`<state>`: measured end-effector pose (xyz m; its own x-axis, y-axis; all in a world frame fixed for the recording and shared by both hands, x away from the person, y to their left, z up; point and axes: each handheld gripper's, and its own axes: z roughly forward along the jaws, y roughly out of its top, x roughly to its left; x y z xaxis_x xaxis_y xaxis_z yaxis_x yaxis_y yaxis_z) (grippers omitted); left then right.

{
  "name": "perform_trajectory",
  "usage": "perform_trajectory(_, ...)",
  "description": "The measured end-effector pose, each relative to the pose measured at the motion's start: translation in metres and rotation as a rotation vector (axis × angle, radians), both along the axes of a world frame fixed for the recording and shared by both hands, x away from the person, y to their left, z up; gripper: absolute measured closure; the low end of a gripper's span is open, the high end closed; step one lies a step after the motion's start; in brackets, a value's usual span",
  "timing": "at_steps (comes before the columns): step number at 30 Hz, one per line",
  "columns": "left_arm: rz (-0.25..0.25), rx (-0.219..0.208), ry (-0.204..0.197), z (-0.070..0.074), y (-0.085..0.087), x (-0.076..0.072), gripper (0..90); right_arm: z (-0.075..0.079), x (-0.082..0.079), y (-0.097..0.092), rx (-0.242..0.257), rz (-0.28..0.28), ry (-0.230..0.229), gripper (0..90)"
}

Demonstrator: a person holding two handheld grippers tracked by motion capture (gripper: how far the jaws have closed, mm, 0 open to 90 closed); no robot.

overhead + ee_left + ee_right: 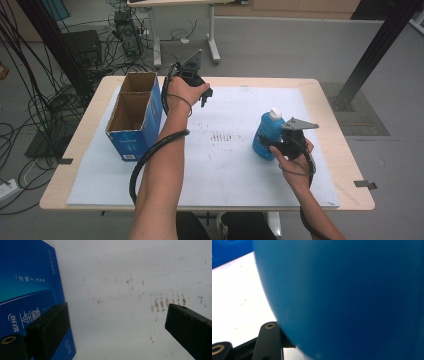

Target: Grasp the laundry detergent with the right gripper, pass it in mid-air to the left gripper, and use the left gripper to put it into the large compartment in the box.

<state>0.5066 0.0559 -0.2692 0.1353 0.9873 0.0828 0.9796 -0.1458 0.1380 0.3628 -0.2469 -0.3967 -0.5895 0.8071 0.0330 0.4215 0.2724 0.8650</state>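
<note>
right gripper (277, 146): jaws closed around blue bottle (267, 134), upright on table (225, 165) | left gripper (205, 95): jaws wide, empty, open box (134, 116) just beside | judged: bottle gripped, not yet boxed; lift, carry, insert remain

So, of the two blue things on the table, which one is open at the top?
The blue cardboard box at the left side, beside the left gripper. Its top stands open, showing two brown compartments. The blue bottle at the right has a white cap.
</note>
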Motion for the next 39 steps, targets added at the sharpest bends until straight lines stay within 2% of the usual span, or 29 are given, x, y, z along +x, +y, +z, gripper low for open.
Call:
perform_trajectory(15,0.003,0.021,-0.003,0.0015,0.0008,-0.0009,6.2,-0.0007,-0.0007,-0.0003,0.004,-0.008,-0.006,42.8)
perform_trajectory(39,0.005,0.024,-0.002,0.0046,0.0017,-0.0014,6.2,-0.0012,-0.0012,0.0002,0.006,-0.015,-0.009,43.1)
